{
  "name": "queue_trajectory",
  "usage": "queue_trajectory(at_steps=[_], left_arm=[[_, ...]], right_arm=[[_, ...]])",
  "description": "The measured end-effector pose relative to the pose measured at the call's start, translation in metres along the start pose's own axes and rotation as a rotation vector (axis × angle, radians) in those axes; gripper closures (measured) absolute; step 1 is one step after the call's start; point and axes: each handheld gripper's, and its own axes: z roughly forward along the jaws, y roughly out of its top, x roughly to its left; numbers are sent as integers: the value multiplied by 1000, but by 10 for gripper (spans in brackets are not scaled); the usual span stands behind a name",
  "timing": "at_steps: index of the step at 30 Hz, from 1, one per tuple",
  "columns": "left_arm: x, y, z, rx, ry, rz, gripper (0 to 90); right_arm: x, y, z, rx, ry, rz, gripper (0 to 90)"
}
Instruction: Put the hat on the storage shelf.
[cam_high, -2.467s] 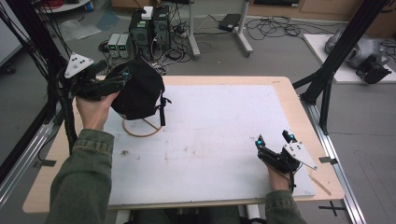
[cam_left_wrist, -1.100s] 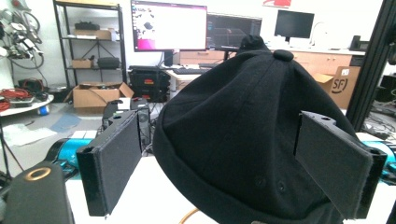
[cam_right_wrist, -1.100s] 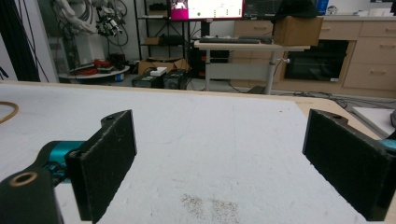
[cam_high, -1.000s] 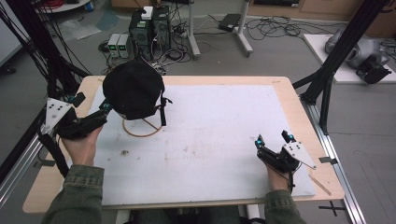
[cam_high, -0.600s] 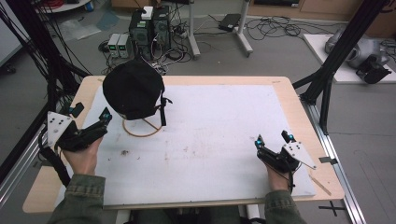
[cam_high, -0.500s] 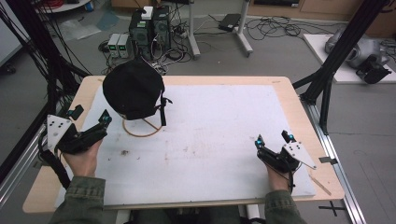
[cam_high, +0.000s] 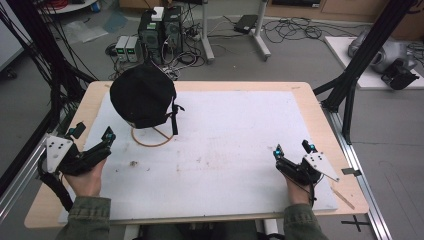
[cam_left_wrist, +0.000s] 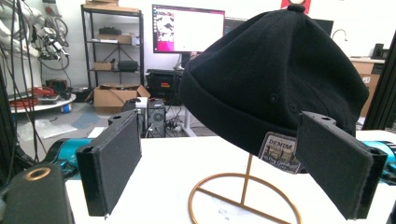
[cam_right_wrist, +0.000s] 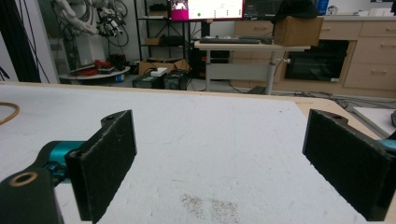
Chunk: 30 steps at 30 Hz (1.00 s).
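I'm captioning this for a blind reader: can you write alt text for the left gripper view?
A black cap sits on a gold wire stand on a white table. The left gripper is open, its two black jaws framing the stand without touching it. Behind are shelves and a lit monitor.

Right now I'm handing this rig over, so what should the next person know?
Left gripper: open, empty, resting at the table's near-left, pointing at the cap.
Right gripper: open, empty, resting near-right.
Black cap: sits on the gold wire stand at the far-left of the white mat, nothing touching it.
Done: the cap looks placed on the stand.
Left: apparently nothing, unless it needs straightening.
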Motion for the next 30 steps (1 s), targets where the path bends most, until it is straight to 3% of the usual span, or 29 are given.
queue_trajectory(at_steps=[13,30], left_arm=[[-5,-26,-15,25,-9,19,153],[3,-64,-36,88,7,-18,155]], right_arm=[[-1,0,-1,-7,0,3,89],[-1,0,-2,-13,-2,2,89]])
